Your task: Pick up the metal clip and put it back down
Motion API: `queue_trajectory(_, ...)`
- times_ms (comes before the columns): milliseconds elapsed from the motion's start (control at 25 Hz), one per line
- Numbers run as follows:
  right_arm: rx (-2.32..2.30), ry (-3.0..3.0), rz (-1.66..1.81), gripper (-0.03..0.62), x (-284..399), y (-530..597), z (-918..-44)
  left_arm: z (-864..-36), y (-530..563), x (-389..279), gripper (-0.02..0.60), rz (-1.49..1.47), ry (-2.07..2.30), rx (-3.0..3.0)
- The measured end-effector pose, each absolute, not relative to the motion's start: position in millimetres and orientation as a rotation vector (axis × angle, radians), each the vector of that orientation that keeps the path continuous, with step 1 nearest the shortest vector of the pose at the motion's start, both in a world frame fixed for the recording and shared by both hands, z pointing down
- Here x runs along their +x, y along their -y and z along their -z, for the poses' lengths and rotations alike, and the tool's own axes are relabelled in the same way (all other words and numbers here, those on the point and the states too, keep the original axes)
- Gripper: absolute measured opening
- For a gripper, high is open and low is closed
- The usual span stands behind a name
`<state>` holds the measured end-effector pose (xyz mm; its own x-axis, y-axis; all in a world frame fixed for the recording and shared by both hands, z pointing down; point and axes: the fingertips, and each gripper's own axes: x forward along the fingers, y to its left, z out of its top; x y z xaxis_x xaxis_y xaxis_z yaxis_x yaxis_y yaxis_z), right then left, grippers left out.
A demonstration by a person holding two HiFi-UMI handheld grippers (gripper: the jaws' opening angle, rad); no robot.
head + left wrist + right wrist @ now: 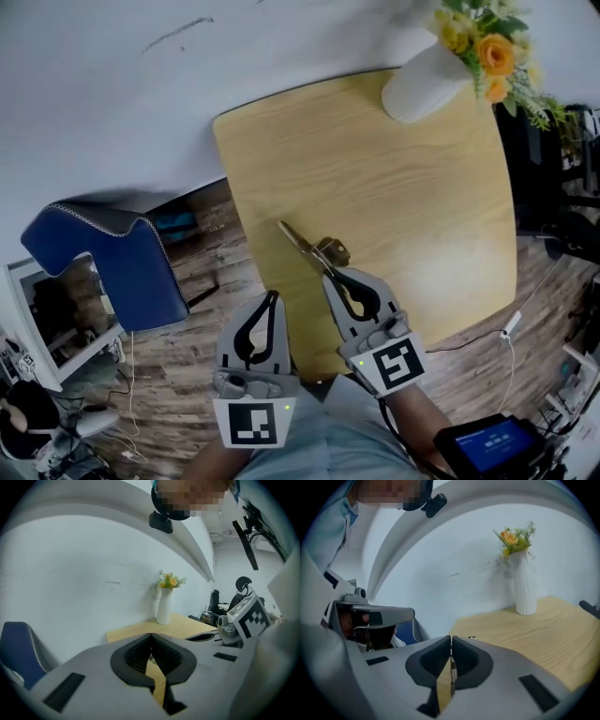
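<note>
The metal clip (305, 242) is a long thin silvery piece with a brass-coloured part, and it points up-left over the near-left part of the wooden table (422, 216). My right gripper (327, 275) is shut on its near end. In the right gripper view a metal sliver of the clip (452, 677) shows between the closed jaws of the right gripper (451, 638). I cannot tell whether the clip touches the table. My left gripper (274, 296) is shut and holds nothing, and it hangs just off the table's near-left edge over the floor. Its jaws meet in the left gripper view (151, 634).
A white vase (427, 80) with yellow and orange flowers (492, 52) stands at the table's far right corner. A blue chair (122, 258) sits on the floor to the left. A device with a blue screen (492, 442) and a cable (511, 328) lie at bottom right.
</note>
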<state>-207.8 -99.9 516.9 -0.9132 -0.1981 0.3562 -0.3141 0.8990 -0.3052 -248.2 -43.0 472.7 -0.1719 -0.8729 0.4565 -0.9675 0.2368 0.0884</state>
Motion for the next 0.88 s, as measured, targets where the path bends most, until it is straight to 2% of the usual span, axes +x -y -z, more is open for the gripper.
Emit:
queue_trajectory(480,0.653,2.932,-0.153,0.049,-131,125,-341,-319,46,-193,0.018,-0.030,2.262,1.899)
queue_trajectory(880,0.905,2.867,-0.030,0.049,-44,142,-289,-269,53,-138,0.018,-0.006,2.237,2.084)
